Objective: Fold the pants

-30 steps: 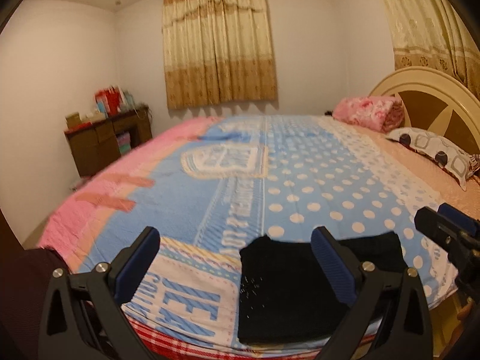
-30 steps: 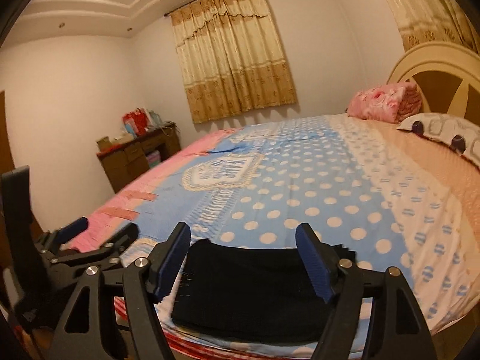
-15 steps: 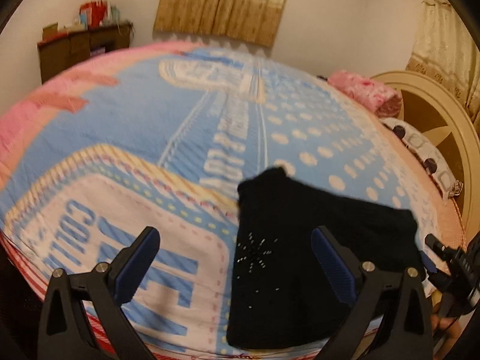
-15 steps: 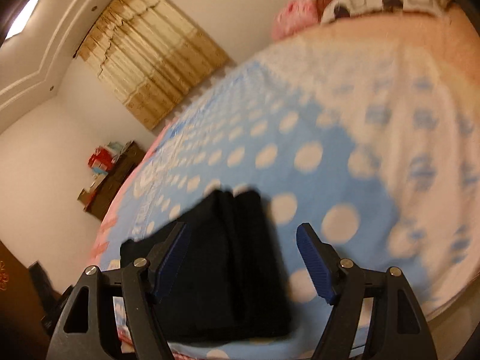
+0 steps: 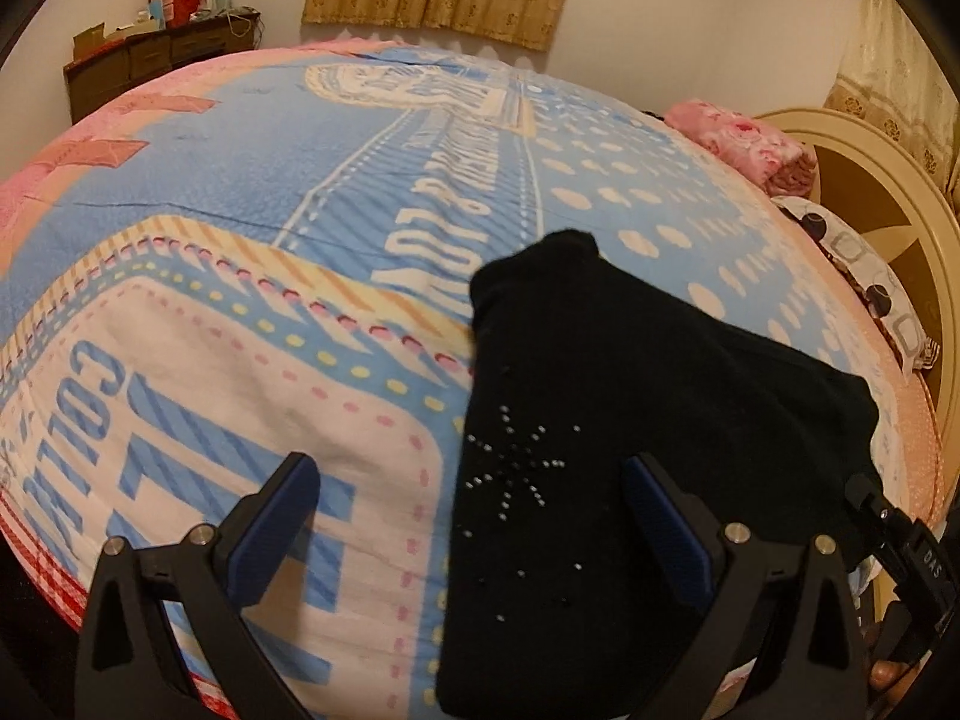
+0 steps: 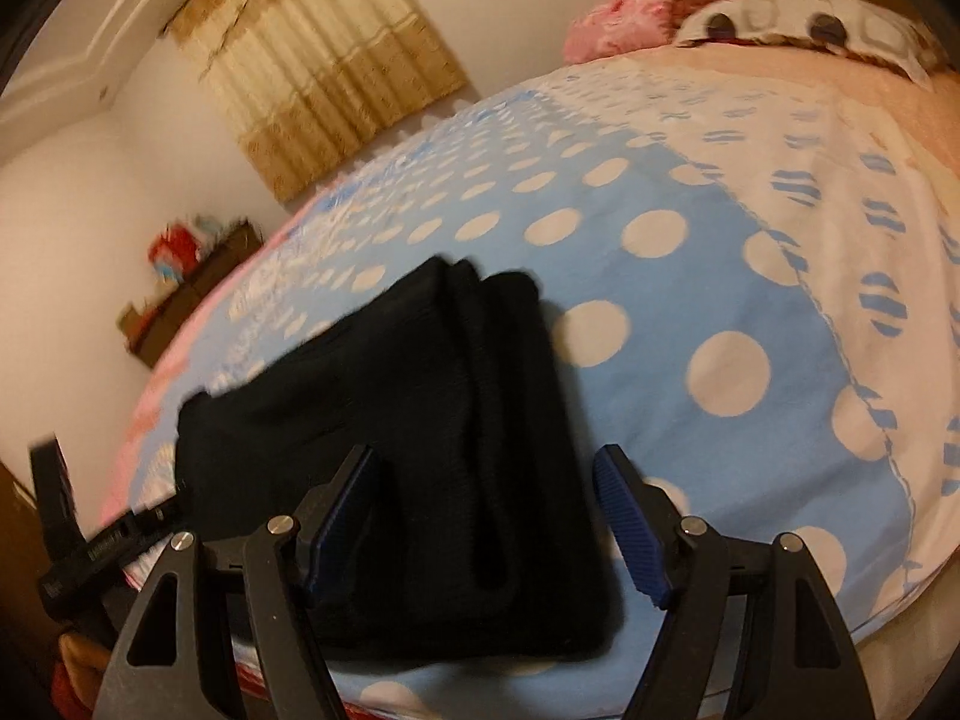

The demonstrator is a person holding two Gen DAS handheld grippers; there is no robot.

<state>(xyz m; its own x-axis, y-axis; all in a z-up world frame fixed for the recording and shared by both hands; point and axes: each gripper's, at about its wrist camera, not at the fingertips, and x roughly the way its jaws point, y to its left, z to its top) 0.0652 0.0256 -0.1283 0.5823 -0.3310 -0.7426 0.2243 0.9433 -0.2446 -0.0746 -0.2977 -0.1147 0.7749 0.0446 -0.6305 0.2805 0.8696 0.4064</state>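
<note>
Pants: the black pants (image 5: 606, 450) lay on the bedspread (image 5: 240, 210) near the bed's near edge, already gathered into a compact, roughly rectangular bundle with a beaded star motif on the upper face.
Layers: in the right wrist view the pants (image 6: 384, 438) showed about 3 stacked edges along the far right side, so they looked folded over more than 1 time; the exact count could not be told because the fabric was black and that view was slightly blurred.
Left gripper: the left gripper (image 5: 474, 516) hung just above the bundle's left edge, jaws wide apart, with nothing pinched; 1 finger stood over bare bedspread and the other over the pants.
Right gripper: the right gripper (image 6: 486, 516) hung over the bundle's right end, jaws wide apart and not pressing on cloth; the folded edge lay in the gap between them.
Contact: whether either fingertip brushed the fabric could not be told.
Done so far: judged from the shape, the long lengthwise folds were finished and the pants were reduced to a small stack.
Left to do: probably 1 last fold or only tidying; the far corner near the left gripper bulged and the outline was not square, so some smoothing seemed needed.
Surroundings: a pink folded blanket (image 5: 744, 141) and a patterned pillow (image 5: 870, 276) lay well apart from the pants, by the headboard (image 5: 888, 180).
</note>
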